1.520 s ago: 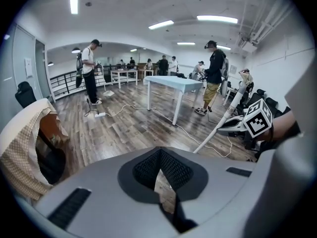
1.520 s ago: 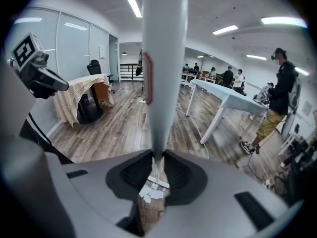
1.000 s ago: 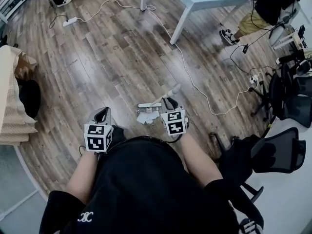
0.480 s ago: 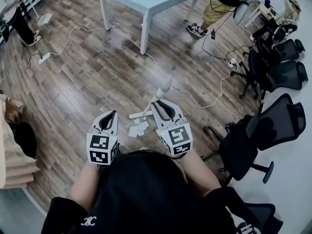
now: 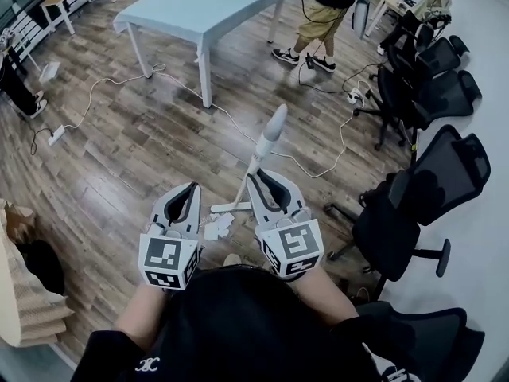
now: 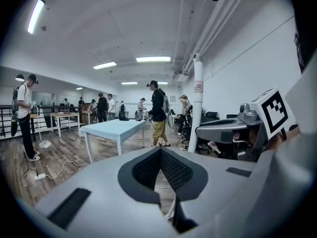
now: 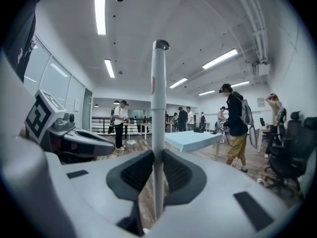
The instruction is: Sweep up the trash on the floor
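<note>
The trash, a small cluster of white paper scraps (image 5: 213, 229), lies on the brown wood-plank floor (image 5: 119, 157) just in front of the person, between the two grippers. Right beside the scraps, on their far side, rests the flat white head (image 5: 231, 208) of a broom. Its long white handle (image 5: 266, 138) slants up and away towards the light blue table (image 5: 199, 6).

The right gripper (image 5: 262, 180) is clamped on that handle; in the right gripper view the pole (image 7: 157, 108) runs straight up between the two dark pads, squarely centred. The left gripper (image 5: 191, 188) hangs just left of the scraps with its jaws together on nothing, as the left gripper view (image 6: 161, 151) shows.

No dustpan is visible, so the step in hand looks like gathering the scraps into one pile. To do it well, the grip should stay firm and centred so the pole cannot twist. The head should sit flat on the boards and be drawn in short, low strokes, since light paper scatters under a fast sweep. A thin white cable (image 5: 318, 165) trails across the floor beyond the broom and black mesh office chairs (image 5: 429, 181) stand to the right. Strokes are best kept clear of both.
</note>
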Demonstrator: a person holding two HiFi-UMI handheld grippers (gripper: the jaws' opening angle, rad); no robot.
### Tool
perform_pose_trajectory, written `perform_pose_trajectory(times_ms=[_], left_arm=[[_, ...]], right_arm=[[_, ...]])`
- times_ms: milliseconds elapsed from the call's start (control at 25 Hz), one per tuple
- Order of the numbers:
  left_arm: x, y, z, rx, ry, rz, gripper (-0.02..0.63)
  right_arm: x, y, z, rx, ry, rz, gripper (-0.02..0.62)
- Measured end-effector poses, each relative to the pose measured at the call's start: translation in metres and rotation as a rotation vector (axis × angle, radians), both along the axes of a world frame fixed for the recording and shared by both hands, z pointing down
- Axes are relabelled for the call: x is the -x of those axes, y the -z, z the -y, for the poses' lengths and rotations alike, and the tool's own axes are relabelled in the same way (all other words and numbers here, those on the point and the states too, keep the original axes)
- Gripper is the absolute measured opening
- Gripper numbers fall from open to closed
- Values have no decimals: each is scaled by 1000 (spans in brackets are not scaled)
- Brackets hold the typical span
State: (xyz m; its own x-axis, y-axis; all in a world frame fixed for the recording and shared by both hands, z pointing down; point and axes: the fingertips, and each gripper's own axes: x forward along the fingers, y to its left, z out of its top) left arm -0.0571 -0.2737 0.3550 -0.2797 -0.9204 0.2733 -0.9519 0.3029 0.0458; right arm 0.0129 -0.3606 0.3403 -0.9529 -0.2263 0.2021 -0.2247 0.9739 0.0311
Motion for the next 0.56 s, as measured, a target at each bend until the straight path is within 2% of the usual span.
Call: perform_pose_trajectory(times_ms=[160,560], left_arm=[[-19,5,4,-15,-27,12,-5],[-31,-4,13,-18,-33,2,-5]], right_arm=[[-17,5,0,-13,-20,6,77],[-33,-6,17,-10,-39,8,77]])
